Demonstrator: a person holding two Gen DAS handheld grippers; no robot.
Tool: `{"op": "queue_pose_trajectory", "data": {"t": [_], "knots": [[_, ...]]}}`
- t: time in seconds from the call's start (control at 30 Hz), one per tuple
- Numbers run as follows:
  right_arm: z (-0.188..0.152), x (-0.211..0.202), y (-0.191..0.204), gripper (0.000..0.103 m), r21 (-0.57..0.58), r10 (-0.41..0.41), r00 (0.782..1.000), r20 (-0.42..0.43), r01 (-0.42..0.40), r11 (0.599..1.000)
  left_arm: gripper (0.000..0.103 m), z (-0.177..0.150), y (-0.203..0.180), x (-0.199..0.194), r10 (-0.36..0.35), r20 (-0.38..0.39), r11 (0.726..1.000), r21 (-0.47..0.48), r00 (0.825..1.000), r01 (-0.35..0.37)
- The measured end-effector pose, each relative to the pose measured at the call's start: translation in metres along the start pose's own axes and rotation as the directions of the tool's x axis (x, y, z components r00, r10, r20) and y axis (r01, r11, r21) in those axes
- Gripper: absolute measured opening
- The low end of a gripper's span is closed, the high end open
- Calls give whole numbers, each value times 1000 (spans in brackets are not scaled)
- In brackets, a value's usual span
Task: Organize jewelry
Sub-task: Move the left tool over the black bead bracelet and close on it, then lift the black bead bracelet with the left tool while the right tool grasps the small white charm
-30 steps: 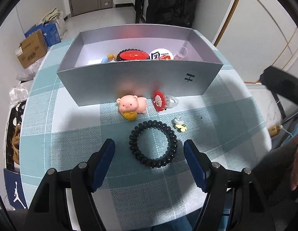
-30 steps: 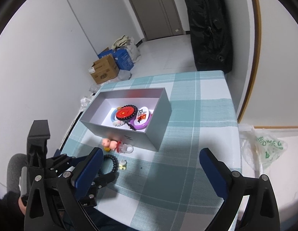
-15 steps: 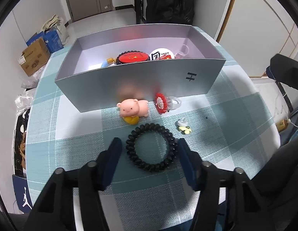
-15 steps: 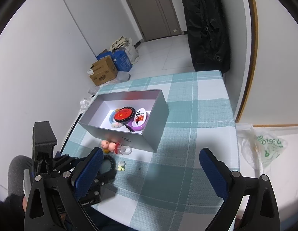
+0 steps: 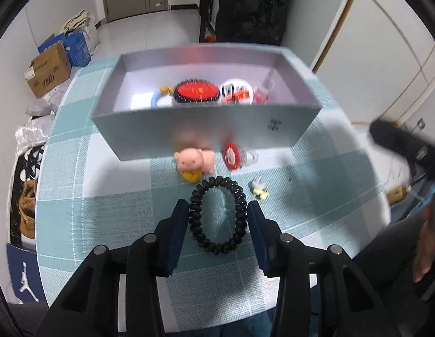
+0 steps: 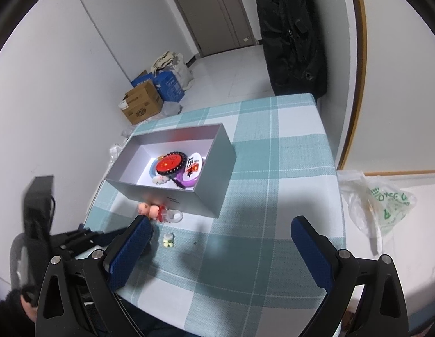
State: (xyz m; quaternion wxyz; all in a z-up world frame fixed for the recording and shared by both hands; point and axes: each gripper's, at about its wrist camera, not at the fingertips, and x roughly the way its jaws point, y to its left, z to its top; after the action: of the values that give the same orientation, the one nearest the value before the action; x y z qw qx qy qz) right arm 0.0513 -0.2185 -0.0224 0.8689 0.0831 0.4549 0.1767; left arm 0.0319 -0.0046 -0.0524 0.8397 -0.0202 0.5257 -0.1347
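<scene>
Left gripper (image 5: 217, 219) pinches the black spiral hair tie (image 5: 218, 215) for the silver box (image 5: 206, 129), right gripper (image 6: 220, 241) wide open, empty

Black coil (image 5: 218, 215), teal-checked cloth (image 5: 324, 174), seemingly.

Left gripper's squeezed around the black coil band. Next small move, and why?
Probably lift: the left gripper has both fingers pressed on the black coil band, squashing it oval, so it seems gripped. The grey box just beyond is open, and the right gripper hangs open.
</scene>
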Motion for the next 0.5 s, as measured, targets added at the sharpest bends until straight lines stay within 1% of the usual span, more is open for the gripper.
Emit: {"op": "queue_pose_trajectory", "data": {"t": [0.13,0.23,0.37,0.47,0.5], "knots": [[-2,5,5,101,-14,8,1000,-26,-9,1000,37,5,9,-23,-49,66,998,-43,997,52],[-4,9,13,101,-55,-18,999,-31,16,998,37,10,13,-37,-71,114,995,-64,991,78],[-7,19,20,100,-84,-16,998,-63,11,996,37,20,26,-52,-102,175,988,-100,979,120],[-10,26,27,100,-115,-27,996,-81,18,993,37,21,34,-59,-119,211,981,-124,970,147],[-11,28,30,98,-128,-30,996,-86,18,992,37,24,39,-61,-124,223,979,-131,967,156]]}}
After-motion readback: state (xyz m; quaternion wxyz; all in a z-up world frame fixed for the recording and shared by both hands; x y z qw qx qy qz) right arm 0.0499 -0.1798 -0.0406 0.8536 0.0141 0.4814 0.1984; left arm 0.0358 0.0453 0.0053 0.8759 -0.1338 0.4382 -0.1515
